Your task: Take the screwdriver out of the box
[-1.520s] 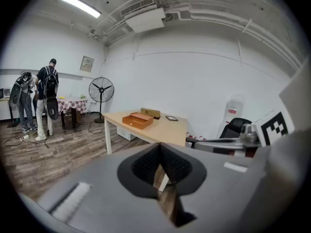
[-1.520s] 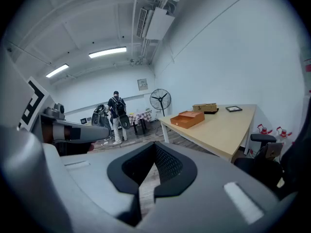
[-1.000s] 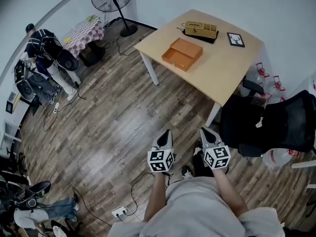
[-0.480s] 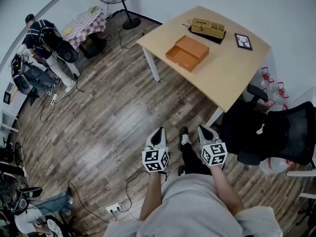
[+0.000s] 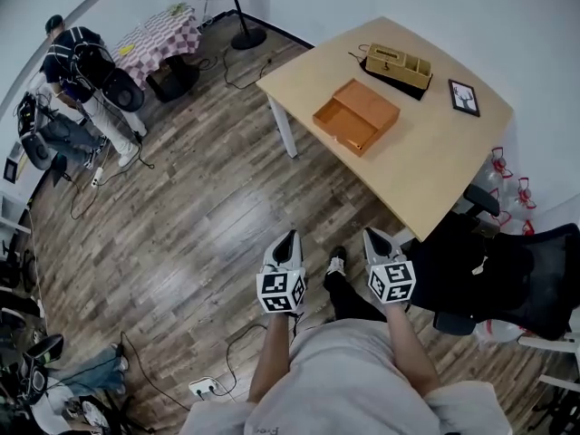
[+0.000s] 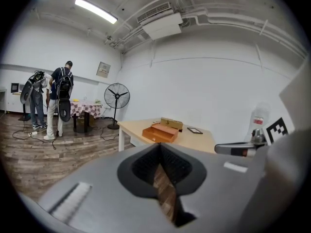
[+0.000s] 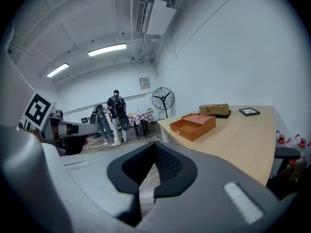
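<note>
Left tool (image 5: 288, 236) and right tool (image 5: 374, 234) both pressed together on nothing, carried nearer the counter (image 5: 426, 157) than 1 second ago yet well apart from the open orange box (image 5: 356, 116) there, any screwdriver inside too small to tell, so approach only.

A light wooden table (image 5: 426, 157) stood in the upper right of the head view. Near its middle lay an orange box (image 5: 356, 116). At its far edge a wicker basket (image 5: 399, 64) sat on a dark tray (image 5: 415, 91), with a small framed picture (image 5: 464, 98) to the basket's right. A power strip (image 5: 203, 388) lay on the plank floor (image 5: 199, 216), lower left.
</note>
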